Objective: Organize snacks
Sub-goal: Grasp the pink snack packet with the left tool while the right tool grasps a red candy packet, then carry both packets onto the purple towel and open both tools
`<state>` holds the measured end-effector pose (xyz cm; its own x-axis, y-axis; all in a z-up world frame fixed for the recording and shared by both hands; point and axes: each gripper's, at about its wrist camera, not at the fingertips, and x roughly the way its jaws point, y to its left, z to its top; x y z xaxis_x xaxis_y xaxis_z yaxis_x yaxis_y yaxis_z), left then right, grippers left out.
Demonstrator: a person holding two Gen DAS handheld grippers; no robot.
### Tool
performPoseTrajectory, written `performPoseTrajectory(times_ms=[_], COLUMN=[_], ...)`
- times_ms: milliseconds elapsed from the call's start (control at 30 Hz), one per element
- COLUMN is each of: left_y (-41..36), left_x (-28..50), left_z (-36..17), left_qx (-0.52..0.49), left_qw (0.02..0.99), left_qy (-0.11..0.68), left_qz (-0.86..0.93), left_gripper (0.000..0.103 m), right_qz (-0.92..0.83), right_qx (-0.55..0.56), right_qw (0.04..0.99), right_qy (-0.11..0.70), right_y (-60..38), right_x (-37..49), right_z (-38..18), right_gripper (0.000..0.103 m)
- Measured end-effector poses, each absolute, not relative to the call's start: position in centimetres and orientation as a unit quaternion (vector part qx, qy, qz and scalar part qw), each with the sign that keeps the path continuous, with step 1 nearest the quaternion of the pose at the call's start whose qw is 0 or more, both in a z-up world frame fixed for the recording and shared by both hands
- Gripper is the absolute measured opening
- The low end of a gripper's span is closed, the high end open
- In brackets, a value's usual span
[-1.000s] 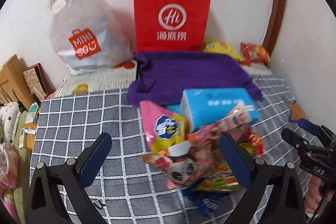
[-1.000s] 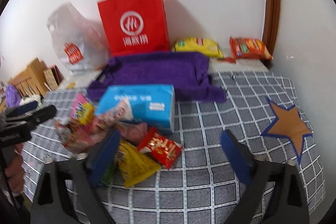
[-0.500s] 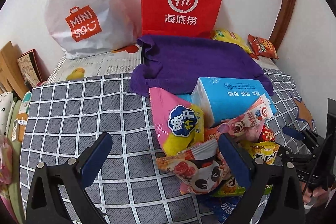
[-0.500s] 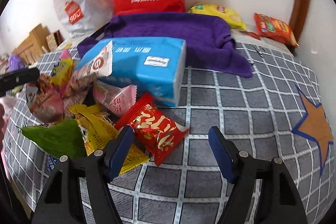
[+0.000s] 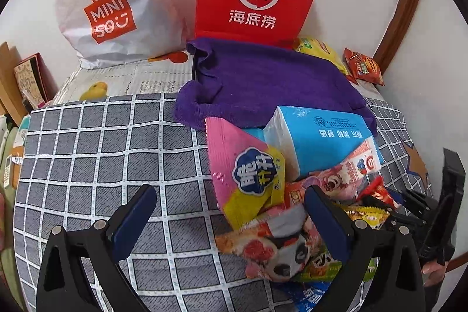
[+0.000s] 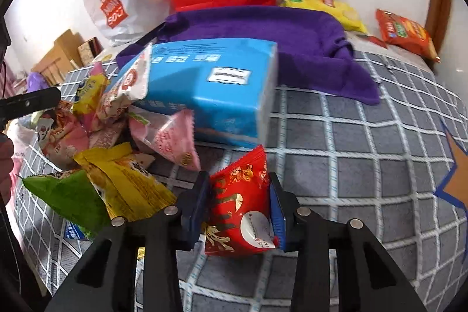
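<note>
I am at the pick-up step: my right tool (image 6: 239, 206) has just been closing and its jaws now clamp a red packet (image 6: 238, 212), one pad on each side of it. The packet sits between my fingers at the near edge of the snack pile (image 6: 117, 154), which lies to the tool's left, with a blue tissue pack (image 6: 210, 86) just ahead. The packet looks puffy and slippery, so I judge the next move calls for a firm hold and a clean lift clear of the pile, then a carry to wherever red packets belong, perhaps by the orange bag (image 6: 406, 32) far ahead on the right. That spot is a guess.

My left tool (image 5: 231, 221) stands wide apart, gripping nothing. A panda packet (image 5: 272, 250) lies just inside its right finger, and a pink packet (image 5: 242, 165) stands ahead. Both tools point steeply down at the checked bed cover (image 5: 87, 151).
</note>
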<state>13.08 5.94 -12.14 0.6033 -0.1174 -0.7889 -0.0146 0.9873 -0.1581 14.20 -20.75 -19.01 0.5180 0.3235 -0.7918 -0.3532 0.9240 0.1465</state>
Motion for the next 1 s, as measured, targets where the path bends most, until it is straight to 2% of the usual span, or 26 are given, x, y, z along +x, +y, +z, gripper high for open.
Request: performPoseTrajectory(times_ms=[200, 300, 400, 467, 500, 533, 633, 667, 700, 1000], left_y=[5.7, 4.9, 4.4, 4.1, 4.0, 4.0, 4.2, 4.3, 4.5, 6.7], left_x=[15.2, 16.5, 17.0, 17.4, 17.5, 17.6, 17.3, 17.1, 16.8, 14.9], left_z=[-12.6, -13.6, -14.3, -14.8, -15.0, -15.3, -15.0, -14.8, -14.5, -10.8], left_qx=[-0.089, -0.076, -0.072, -0.07, -0.073, -0.081, -0.085, -0.086, -0.088, -0.098], left_qw=[0.882, 0.872, 0.867, 0.864, 0.861, 0.857, 0.861, 0.862, 0.865, 0.88], left_qy=[0.462, 0.482, 0.491, 0.497, 0.501, 0.505, 0.498, 0.495, 0.491, 0.461], left_qz=[-0.039, -0.042, -0.044, -0.049, -0.053, -0.061, -0.062, -0.062, -0.06, -0.055], left_gripper=[0.101, 0.1, 0.086, 0.072, 0.059, 0.055, 0.05, 0.05, 0.05, 0.05], right_qz=[0.141, 0.135, 0.129, 0.13, 0.135, 0.138, 0.136, 0.128, 0.117, 0.106], right_qx=[0.009, 0.025, 0.027, 0.022, 0.016, 0.012, -0.007, -0.013, -0.018, 0.034], right_qw=[0.88, 0.878, 0.877, 0.878, 0.879, 0.878, 0.874, 0.878, 0.882, 0.89], right_qy=[0.453, 0.458, 0.463, 0.459, 0.458, 0.457, 0.466, 0.462, 0.456, 0.443], right_y=[-24.2, -25.6, -26.3, -26.3, -26.1, -25.9, -25.2, -25.2, -25.2, -26.8], right_x=[13.1, 12.9, 12.5, 12.3, 12.1, 12.0, 12.2, 12.3, 12.2, 11.2], right_z=[-18.7, -19.1, -19.1, -19.0, -19.0, -19.1, -19.9, -20.0, -20.0, -17.2], right_gripper=[0.037, 0.041, 0.054, 0.062, 0.063, 0.064, 0.061, 0.049, 0.043, 0.041])
